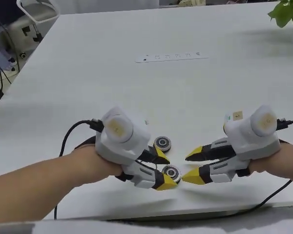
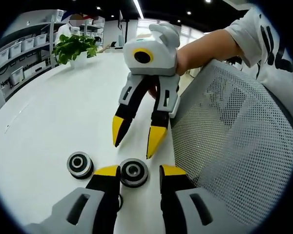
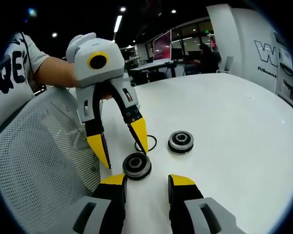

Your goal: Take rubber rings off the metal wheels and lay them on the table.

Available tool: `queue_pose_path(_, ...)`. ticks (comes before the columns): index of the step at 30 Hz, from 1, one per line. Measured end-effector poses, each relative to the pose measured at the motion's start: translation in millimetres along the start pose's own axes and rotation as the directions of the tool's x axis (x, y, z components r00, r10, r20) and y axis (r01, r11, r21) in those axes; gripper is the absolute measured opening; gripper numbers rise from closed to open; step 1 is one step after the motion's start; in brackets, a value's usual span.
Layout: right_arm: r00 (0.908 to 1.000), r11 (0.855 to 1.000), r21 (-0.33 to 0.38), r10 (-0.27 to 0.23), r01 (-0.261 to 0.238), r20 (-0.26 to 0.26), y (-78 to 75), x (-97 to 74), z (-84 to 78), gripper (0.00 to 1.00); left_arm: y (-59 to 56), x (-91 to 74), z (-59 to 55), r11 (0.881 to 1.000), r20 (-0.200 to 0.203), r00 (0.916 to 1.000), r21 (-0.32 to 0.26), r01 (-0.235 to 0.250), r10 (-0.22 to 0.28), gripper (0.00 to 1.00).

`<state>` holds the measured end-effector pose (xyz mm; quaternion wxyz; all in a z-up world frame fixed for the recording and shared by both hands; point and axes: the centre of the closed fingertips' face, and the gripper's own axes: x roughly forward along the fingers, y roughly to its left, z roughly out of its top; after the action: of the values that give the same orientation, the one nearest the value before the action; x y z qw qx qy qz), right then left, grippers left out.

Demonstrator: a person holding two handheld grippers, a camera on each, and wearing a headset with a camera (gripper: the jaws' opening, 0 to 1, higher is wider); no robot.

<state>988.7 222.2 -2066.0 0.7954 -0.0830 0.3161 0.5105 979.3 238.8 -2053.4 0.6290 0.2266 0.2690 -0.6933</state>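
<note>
Two small metal wheels with dark rubber rims lie near the front edge of the white table (image 1: 136, 87). The nearer wheel (image 1: 171, 172) (image 2: 134, 172) (image 3: 137, 165) sits between the yellow tips of my open left gripper (image 1: 166, 170) (image 2: 140, 171) (image 3: 123, 155), which is not clamped on it. My right gripper (image 1: 185, 168) (image 2: 135, 146) (image 3: 149, 180) faces it from the opposite side, open, its tips just short of that wheel. The second wheel (image 1: 162, 143) (image 2: 80, 165) (image 3: 180, 141) lies free a little farther off. A thin black ring (image 3: 145, 143) lies flat on the table behind the left gripper's finger.
A flush socket strip (image 1: 171, 57) runs across the middle of the table. A potted plant (image 1: 288, 12) (image 2: 73, 46) stands at the far right corner. A mesh chair back (image 2: 234, 136) (image 3: 34, 146) is right at the table's front edge. Black cables trail from both grippers.
</note>
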Motion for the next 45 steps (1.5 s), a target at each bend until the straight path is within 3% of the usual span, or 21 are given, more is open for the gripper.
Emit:
queue_pose_path(15, 1.0, 1.0, 0.002, 0.0, 0.0, -0.001, 0.3, 0.6, -1.0, 0.31, 2.2, 2.9, -6.4, 1.0, -0.012, 0.9999, -0.025, -0.007, 0.007, 0.16)
queue_pose_path(29, 0.9998, 1.0, -0.014, 0.014, -0.014, -0.017, 4.9, 5.1, -3.4, 0.3, 6.7, 4.0, -6.3, 0.996, -0.011, 0.998, 0.07, -0.062, 0.063, 0.09)
queue_pose_path(45, 0.9993, 0.997, -0.068, 0.024, -0.026, -0.029, 11.3, 12.2, -3.8, 0.28, 8.3, 5.1, -6.3, 0.994, 0.003, 0.9964, 0.069, -0.084, 0.084, 0.08)
